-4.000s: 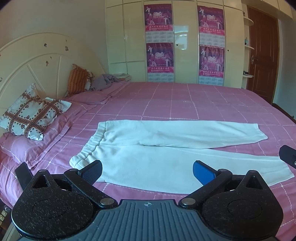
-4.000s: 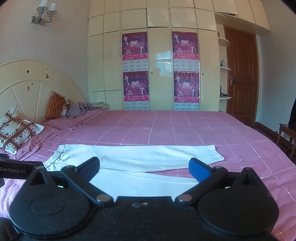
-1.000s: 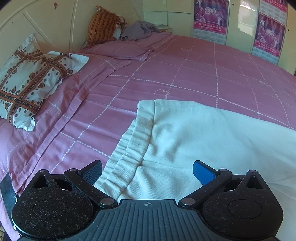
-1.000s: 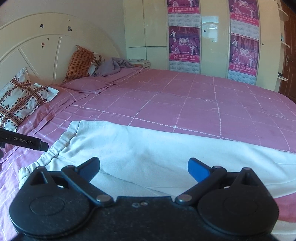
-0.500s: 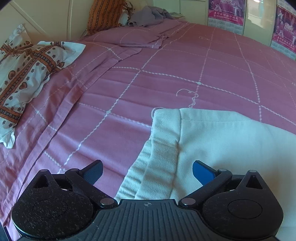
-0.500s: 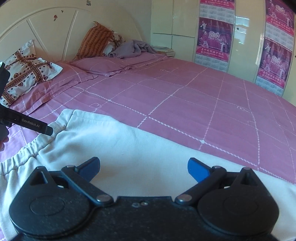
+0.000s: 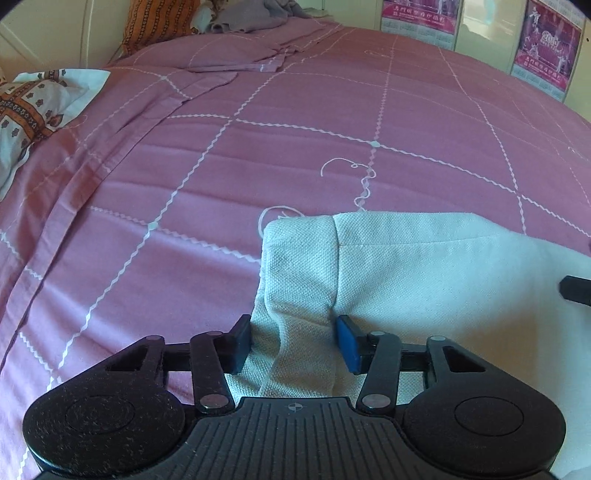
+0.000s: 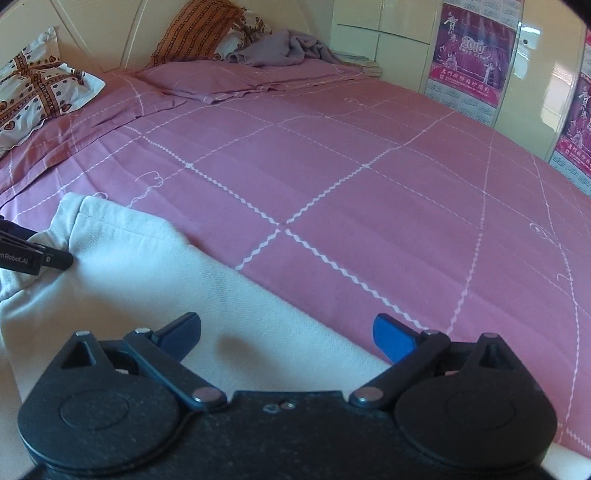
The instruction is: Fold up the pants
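Note:
White pants (image 7: 424,266) lie flat on a pink checked bedspread (image 7: 295,110). My left gripper (image 7: 293,343) has its jaws closed in on the bunched waistband corner (image 7: 299,258) at the pants' far left end. My right gripper (image 8: 286,336) is open and empty, low over the far edge of the pants (image 8: 147,273), to the right of the waistband. The left gripper also shows at the left edge of the right wrist view (image 8: 33,254). The legs of the pants are out of view.
A patterned pillow (image 8: 37,96) lies at the left by the headboard, with an orange cushion (image 8: 195,29) and a grey garment (image 8: 280,48) at the back. Wardrobe doors with posters (image 8: 469,55) stand behind the bed.
Both grippers have moved forward and down to the far edge of the pants. The left jaws have closed on the waistband corner, which now bunches between them. The right jaws stay open.

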